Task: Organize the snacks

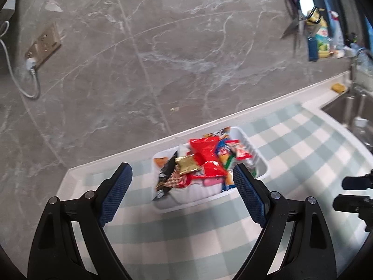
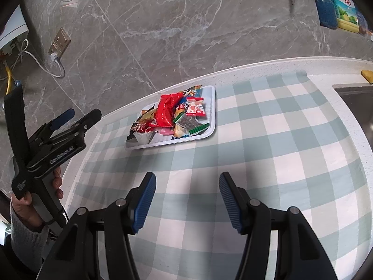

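Observation:
A white tray (image 1: 262, 163) full of several snack packets sits on the checked cloth near the back wall; it also shows in the right wrist view (image 2: 211, 107). A big red packet (image 1: 205, 151) lies on top, with a gold packet (image 1: 187, 165) beside it. The red packet (image 2: 166, 109) and a small red-and-white packet (image 2: 195, 107) show in the right wrist view. My left gripper (image 1: 183, 175) is open and empty, just above the tray's near side. My right gripper (image 2: 185, 183) is open and empty, over bare cloth well in front of the tray. The left gripper (image 2: 80, 114) appears at the left of the right wrist view.
A green-and-white checked cloth (image 2: 279, 140) covers the white counter. A steel sink (image 1: 349, 109) lies to the right, with a yellow sponge (image 2: 367, 75) by it. The grey marble wall holds a socket with a plugged cable (image 1: 35, 53). Scissors and bottles (image 1: 319, 35) hang at upper right.

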The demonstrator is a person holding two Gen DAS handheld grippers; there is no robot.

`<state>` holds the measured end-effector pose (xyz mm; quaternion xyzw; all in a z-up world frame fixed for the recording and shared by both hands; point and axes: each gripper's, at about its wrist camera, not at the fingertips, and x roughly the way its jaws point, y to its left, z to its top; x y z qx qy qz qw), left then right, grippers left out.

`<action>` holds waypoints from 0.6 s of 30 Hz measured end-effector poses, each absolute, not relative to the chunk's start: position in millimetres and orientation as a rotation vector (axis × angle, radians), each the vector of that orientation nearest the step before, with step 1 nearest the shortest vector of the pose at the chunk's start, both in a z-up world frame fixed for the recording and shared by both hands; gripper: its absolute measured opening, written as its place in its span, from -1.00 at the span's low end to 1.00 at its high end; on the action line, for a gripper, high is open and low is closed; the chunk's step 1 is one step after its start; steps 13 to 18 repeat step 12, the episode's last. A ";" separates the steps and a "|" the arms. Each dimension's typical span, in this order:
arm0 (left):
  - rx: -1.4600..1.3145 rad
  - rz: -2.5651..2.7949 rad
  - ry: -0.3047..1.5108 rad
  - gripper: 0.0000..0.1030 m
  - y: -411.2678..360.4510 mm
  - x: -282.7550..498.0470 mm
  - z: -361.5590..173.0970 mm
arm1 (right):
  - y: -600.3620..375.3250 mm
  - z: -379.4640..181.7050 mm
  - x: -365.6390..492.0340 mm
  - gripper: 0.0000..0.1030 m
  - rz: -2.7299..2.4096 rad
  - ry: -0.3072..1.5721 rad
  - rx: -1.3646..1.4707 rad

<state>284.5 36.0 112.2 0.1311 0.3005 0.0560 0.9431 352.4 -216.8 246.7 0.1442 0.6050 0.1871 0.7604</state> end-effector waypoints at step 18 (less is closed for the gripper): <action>0.218 0.067 0.688 0.71 37.8 283.3 101.0 | -219.0 241.0 349.0 0.17 0.396 1.328 0.338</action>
